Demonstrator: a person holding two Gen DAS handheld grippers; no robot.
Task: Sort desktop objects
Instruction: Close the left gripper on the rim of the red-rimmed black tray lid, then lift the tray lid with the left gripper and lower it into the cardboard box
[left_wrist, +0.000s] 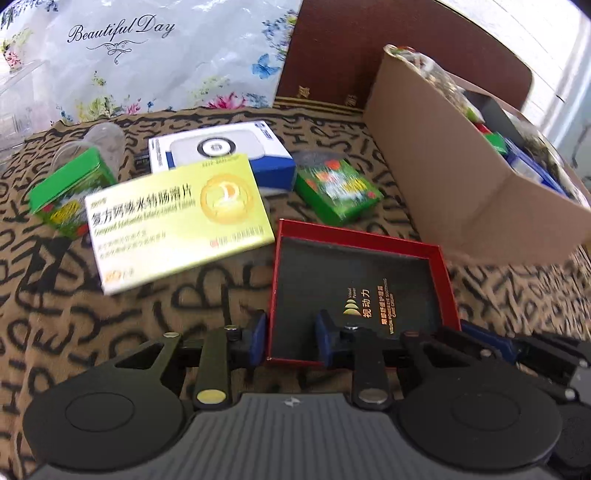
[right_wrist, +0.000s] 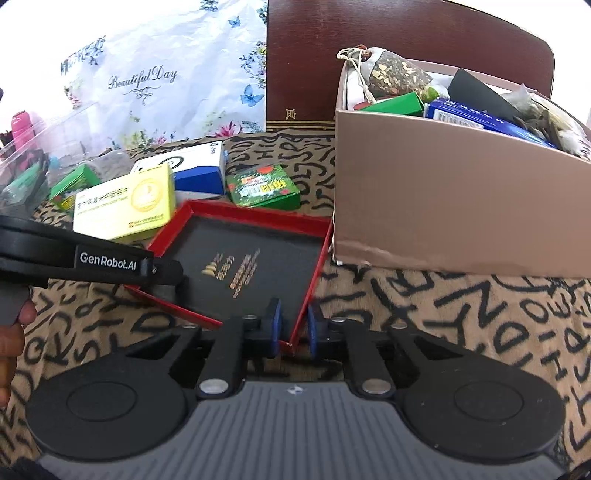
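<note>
A shallow red box with a black lining (left_wrist: 362, 280) lies on the patterned cloth; it also shows in the right wrist view (right_wrist: 243, 258). My left gripper (left_wrist: 291, 341) straddles its near left wall, jaws a hand's width apart. My right gripper (right_wrist: 293, 330) straddles the box's near right corner wall, jaws narrowly apart. The left gripper (right_wrist: 162, 271) shows over the box's left edge in the right wrist view. A yellow medicine box (left_wrist: 177, 218), two green boxes (left_wrist: 338, 190) (left_wrist: 70, 188) and a white-blue box (left_wrist: 221, 151) lie behind.
A tan cardboard box (right_wrist: 443, 192) full of assorted items stands at the right, close to the red box. A dark wooden chair back (right_wrist: 406, 33) and a floral cloth (left_wrist: 147, 55) are behind. A clear plastic bin (right_wrist: 33, 147) sits far left.
</note>
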